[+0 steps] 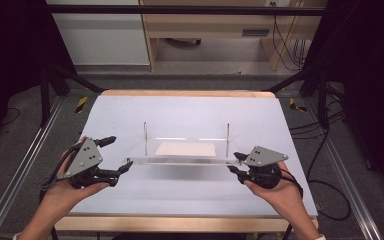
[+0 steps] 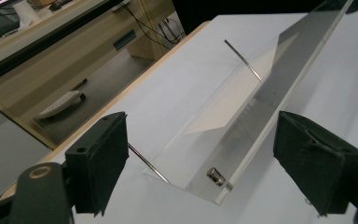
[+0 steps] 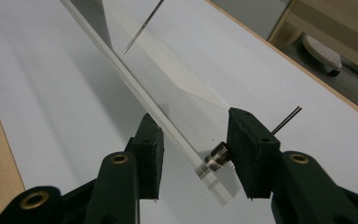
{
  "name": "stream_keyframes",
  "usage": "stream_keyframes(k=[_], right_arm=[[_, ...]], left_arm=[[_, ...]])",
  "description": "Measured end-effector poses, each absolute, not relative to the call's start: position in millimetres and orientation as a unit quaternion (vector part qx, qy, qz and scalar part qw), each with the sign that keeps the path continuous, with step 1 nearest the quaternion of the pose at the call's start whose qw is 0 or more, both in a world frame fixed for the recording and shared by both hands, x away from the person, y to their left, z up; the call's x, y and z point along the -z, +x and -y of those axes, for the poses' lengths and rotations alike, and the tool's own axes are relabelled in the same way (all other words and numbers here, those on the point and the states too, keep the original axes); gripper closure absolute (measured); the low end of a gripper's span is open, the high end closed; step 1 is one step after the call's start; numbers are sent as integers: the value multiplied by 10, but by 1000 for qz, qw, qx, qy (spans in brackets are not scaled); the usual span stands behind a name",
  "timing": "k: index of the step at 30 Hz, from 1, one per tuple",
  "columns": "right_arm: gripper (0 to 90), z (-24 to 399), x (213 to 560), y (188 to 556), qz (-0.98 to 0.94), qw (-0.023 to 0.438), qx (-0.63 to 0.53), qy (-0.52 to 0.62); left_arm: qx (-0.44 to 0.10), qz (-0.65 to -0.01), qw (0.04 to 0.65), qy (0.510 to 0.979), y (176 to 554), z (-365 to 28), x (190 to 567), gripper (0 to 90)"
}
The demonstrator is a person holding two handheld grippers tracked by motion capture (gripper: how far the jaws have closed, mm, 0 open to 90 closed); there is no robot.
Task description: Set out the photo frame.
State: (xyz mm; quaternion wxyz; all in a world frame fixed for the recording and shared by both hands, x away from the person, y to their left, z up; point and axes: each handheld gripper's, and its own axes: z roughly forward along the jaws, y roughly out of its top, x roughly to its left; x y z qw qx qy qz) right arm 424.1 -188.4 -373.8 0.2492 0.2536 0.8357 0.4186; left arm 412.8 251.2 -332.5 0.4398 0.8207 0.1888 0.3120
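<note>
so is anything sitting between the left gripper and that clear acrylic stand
Nothing visible does. The left gripper has its black jaws spread wide at either side of the near end of the clear acrylic stand, apart from it, with only the bare white table around. At the far end, the right gripper brackets the stand too.

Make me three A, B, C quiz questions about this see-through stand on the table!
1. Where is the white sheet?
A on the floor
B inside the clear stand
C in a hand
2. How many thin metal rods stick up from the stand?
A two
B five
C none
3. How is the left tool?
A shut tight
B open around the stand's end
C lying flat on the table

Answers: B, the sheet lies within the stand's clear walls; A, one rod rises at each end; B, both pads stand apart from the stand.
</note>
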Motion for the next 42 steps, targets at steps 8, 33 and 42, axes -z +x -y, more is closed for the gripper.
stream_keyframes(k=[8, 33, 42], right_arm=[[573, 1863, 3718, 4274, -835, 246, -421, 255], [575, 1864, 3634, 4368, -835, 233, -424, 263], [575, 1864, 3632, 4371, -834, 234, -425, 263]], left_arm=[[-339, -145, 399, 839, 4085, -2341, 3399, 303], [-345, -100, 357, 863, 4276, -2018, 3599, 673], [-347, -98, 350, 865, 4299, -2009, 3593, 690]])
